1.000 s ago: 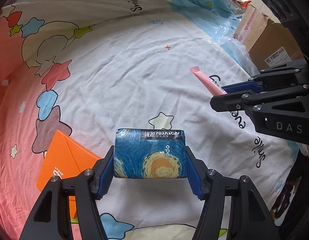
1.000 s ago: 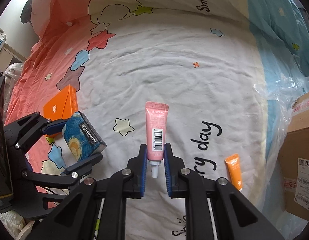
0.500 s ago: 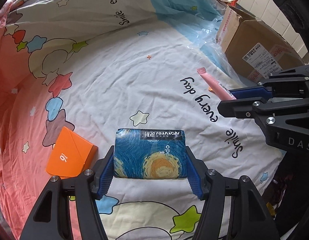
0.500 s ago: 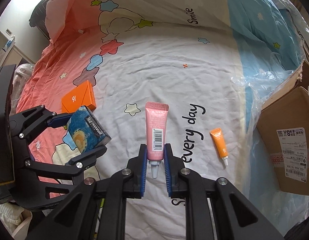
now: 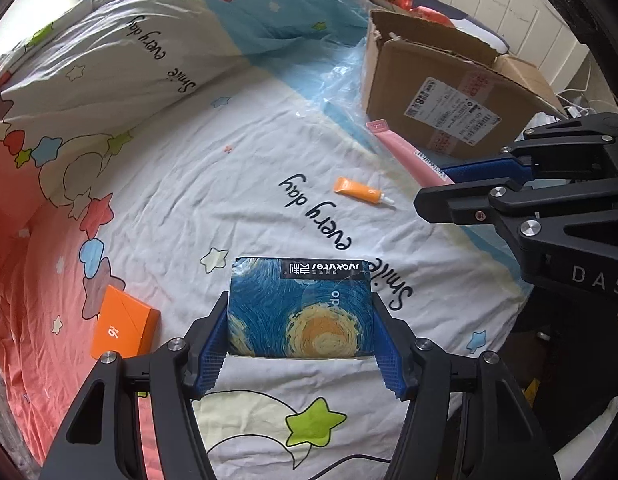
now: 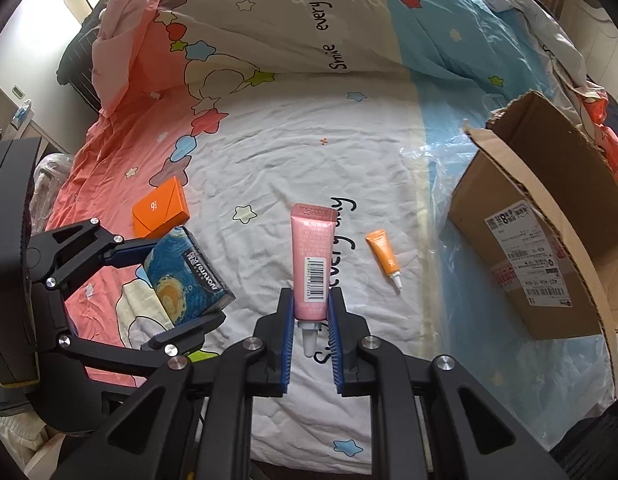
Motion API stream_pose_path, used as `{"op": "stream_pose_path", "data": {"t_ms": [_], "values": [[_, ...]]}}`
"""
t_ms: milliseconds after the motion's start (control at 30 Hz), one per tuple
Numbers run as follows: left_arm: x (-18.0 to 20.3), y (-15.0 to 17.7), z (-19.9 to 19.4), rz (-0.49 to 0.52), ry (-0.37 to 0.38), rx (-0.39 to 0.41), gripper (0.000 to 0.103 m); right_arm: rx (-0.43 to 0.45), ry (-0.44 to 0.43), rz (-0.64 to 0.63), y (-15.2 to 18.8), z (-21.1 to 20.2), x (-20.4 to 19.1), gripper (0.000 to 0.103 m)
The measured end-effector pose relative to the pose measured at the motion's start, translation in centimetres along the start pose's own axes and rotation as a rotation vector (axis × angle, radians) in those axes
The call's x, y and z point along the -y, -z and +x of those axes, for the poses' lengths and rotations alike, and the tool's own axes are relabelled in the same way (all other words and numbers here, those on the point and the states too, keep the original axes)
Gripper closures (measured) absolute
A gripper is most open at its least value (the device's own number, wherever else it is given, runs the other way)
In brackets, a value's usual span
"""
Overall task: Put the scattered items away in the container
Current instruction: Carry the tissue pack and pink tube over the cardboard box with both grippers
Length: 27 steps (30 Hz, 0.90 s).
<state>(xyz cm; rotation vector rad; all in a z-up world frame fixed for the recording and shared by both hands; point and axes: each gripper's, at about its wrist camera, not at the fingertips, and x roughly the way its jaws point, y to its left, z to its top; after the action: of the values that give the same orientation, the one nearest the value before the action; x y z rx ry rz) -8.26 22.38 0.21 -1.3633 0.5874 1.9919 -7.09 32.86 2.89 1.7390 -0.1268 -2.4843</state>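
My left gripper is shut on a blue tissue pack with a starry-night print and holds it above the bed; it also shows in the right wrist view. My right gripper is shut on a pink tube, held up off the sheet; the tube shows in the left wrist view. An open cardboard box stands at the right on the bed, also in the left wrist view. A small orange tube and an orange box lie on the sheet.
The bed has a white, pink and blue cartoon sheet with a folded quilt at the back. Clear plastic wrap lies under and beside the cardboard box. The bed's near edge runs below the grippers.
Both grippers have risen and pulled back with their items still held. The views have swung right, so the cardboard box and the small orange tube now show more fully.
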Motion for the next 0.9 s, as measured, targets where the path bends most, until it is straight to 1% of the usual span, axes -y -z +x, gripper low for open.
{"op": "stream_pose_path", "data": {"t_ms": [167, 333, 633, 900], "values": [[2.3, -1.1, -0.7, 0.029, -0.004, 0.016, 0.038, 0.025, 0.034, 0.02, 0.9, -2.0, 2.1, 0.088], [3.7, -2.6, -1.6, 0.052, -0.013, 0.038, 0.038, 0.052, 0.058, 0.047, 1.5, -3.8, 4.1, 0.088], [5.5, -5.9, -3.4, 0.09, -0.019, 0.082, 0.038, 0.088, 0.078, 0.083, 1.7, -6.1, 6.5, 0.088], [7.6, -9.3, -5.3, 0.133, -0.009, 0.134, 0.038, 0.122, 0.09, 0.121, 1.9, -8.4, 8.8, 0.088]]}}
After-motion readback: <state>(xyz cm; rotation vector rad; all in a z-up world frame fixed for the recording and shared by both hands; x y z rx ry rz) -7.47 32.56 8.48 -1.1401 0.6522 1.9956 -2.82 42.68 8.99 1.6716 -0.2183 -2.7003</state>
